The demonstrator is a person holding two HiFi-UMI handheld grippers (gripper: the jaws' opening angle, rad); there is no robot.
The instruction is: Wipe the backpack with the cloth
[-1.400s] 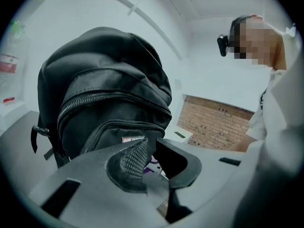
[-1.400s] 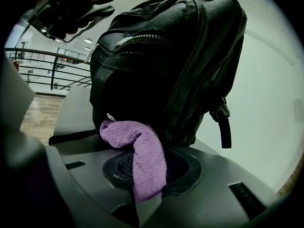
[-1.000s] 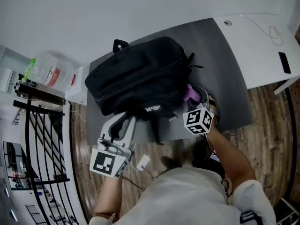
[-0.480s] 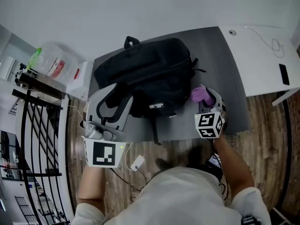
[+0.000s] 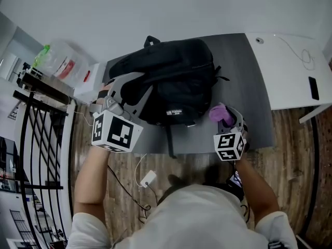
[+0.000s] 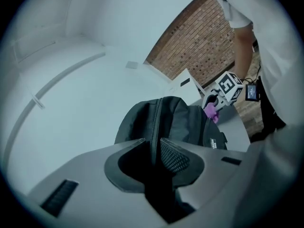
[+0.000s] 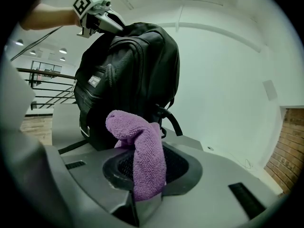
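At 10 o'clock, a clear bin [image 5: 54, 64] holds red and green items. The left gripper [image 5: 141, 84] is clamped on the 9 o'clock end of the backpack [image 5: 176, 79]. The backpack sits on the gray table [image 5: 249, 97], its long axis running 9 to 3. At 4 o'clock, just beside the backpack, the right gripper [image 5: 224, 117] pinches the purple cloth [image 5: 217, 113]. A white desk [image 5: 290, 66] adjoins at 2 o'clock.

The backpack [image 5: 171, 82] in the middle of the head view is black woven cloth, matt with a faint sheen on its panels. The cloth [image 5: 219, 113] just to its lower right is purple terry, fuzzy and rough-napped. Under both, the table [image 5: 249, 82] has a smooth, matt dark-grey top. The desk [image 5: 290, 66] at upper right is smooth white, and the floor [image 5: 298, 154] at lower right shows brown wood-grain planks.
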